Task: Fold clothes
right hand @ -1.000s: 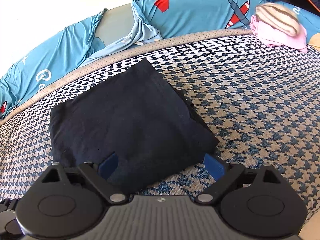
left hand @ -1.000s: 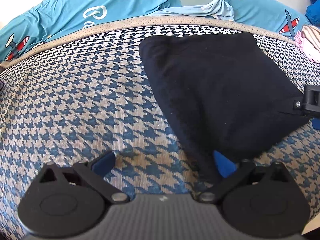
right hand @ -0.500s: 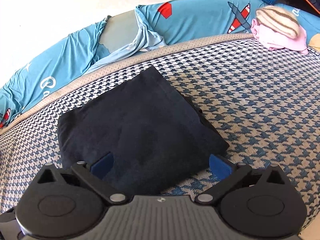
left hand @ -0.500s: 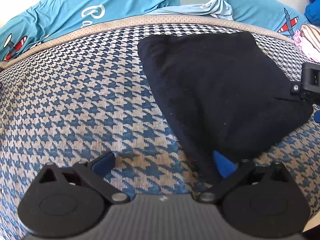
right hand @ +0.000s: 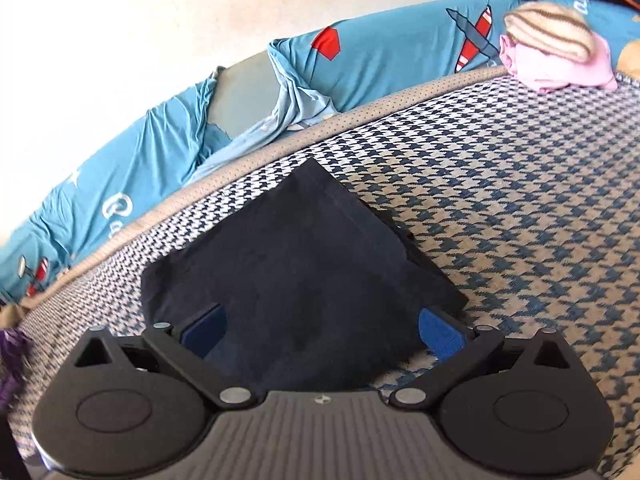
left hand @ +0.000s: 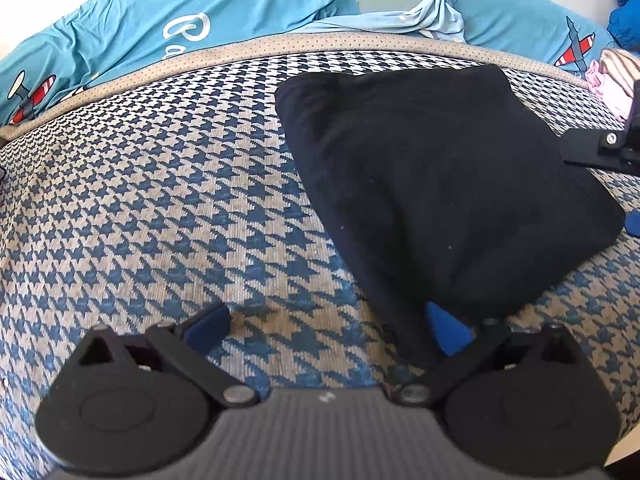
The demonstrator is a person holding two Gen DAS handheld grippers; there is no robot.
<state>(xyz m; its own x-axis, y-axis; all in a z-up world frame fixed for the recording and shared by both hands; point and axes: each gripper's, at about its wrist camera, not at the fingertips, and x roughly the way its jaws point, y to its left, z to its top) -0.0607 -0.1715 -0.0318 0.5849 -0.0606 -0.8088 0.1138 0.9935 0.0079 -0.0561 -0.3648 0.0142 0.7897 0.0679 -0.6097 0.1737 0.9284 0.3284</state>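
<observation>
A dark navy garment (left hand: 440, 184) lies folded into a flat square on the houndstooth cover (left hand: 160, 200). My left gripper (left hand: 326, 326) is open and empty, with its right pad at the garment's near left edge. My right gripper (right hand: 320, 330) is open and empty, low over the garment (right hand: 304, 264), its jaws straddling the near corner. Part of the right gripper shows in the left wrist view (left hand: 600, 148) at the garment's right side.
A blue airplane-print sheet (left hand: 200, 8) lies bunched along the far edge by the wall. A pink and striped pile of clothes (right hand: 556, 56) sits at the far right corner. A purple item (right hand: 10, 356) shows at the left edge.
My right gripper has moved forward and tilted over the garment, so the garment now fills the space between its jaws. The left gripper has barely moved.
</observation>
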